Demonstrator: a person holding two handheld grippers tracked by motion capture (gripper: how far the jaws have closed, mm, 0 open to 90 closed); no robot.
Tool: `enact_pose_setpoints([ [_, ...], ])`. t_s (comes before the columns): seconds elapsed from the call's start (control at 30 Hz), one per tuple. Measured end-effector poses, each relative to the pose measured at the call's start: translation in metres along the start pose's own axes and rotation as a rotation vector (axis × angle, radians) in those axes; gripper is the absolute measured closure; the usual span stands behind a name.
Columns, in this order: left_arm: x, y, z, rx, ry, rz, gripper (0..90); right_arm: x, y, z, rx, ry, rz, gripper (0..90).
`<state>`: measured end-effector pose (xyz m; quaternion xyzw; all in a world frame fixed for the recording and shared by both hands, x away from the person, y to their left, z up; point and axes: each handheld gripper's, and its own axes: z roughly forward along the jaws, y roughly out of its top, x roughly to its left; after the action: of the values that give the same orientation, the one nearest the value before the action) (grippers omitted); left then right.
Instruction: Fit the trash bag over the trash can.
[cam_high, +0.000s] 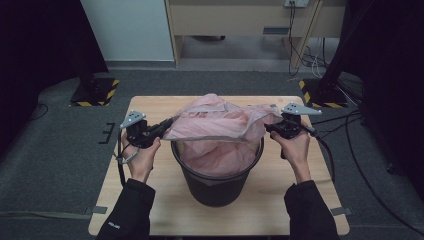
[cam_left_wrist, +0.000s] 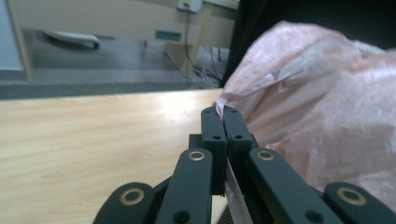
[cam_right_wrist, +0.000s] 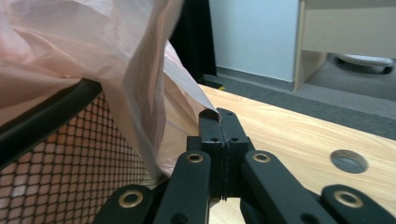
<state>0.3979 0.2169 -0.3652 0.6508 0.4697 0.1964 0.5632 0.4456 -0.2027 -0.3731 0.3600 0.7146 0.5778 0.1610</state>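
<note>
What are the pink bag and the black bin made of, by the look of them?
Bag: thin plastic film, likely; translucent, crinkled, faintly shiny, folding sharply where the jaws pinch it.
Bin: looks like metal mesh, matt black, with a smooth solid rim; the right gripper view shows a fine diamond grid. Coated wire or plastic, I cannot tell.

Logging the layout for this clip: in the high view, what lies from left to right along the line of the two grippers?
Left gripper → pink bag stretched over the black bin → right gripper.
</note>
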Motion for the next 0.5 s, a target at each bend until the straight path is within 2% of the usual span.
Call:
enact_pose_setpoints([
  [0.03,0.001,-0.001,0.003,-0.012,-0.002,-0.011,89.6,0.000,0.000,0.003,-0.006,-0.013,-0.003,90.0],
  [0.1,0.002,-0.003,0.005,-0.020,0.000,-0.006,89.7,0.000,-0.001,0.006,-0.012,-0.020,0.003,90.0],
  [0.17,0.002,-0.005,0.009,-0.006,-0.010,-0.018,89.6,0.000,-0.002,0.010,-0.007,-0.025,0.019,90.0],
  [0.3,-0.002,-0.007,0.017,0.058,-0.028,-0.039,89.7,0.002,-0.006,0.017,0.014,-0.038,0.041,90.0],
  [0.33,-0.003,-0.006,0.018,0.068,-0.015,-0.030,89.7,0.003,-0.007,0.018,0.019,-0.042,0.040,90.0],
  [0.43,-0.006,-0.004,0.019,0.099,0.000,-0.039,89.7,0.005,-0.008,0.020,0.033,-0.056,0.061,90.0],
  [0.5,-0.009,-0.002,0.021,0.108,0.015,-0.026,89.8,0.007,-0.008,0.022,0.031,-0.067,0.081,90.0],
])
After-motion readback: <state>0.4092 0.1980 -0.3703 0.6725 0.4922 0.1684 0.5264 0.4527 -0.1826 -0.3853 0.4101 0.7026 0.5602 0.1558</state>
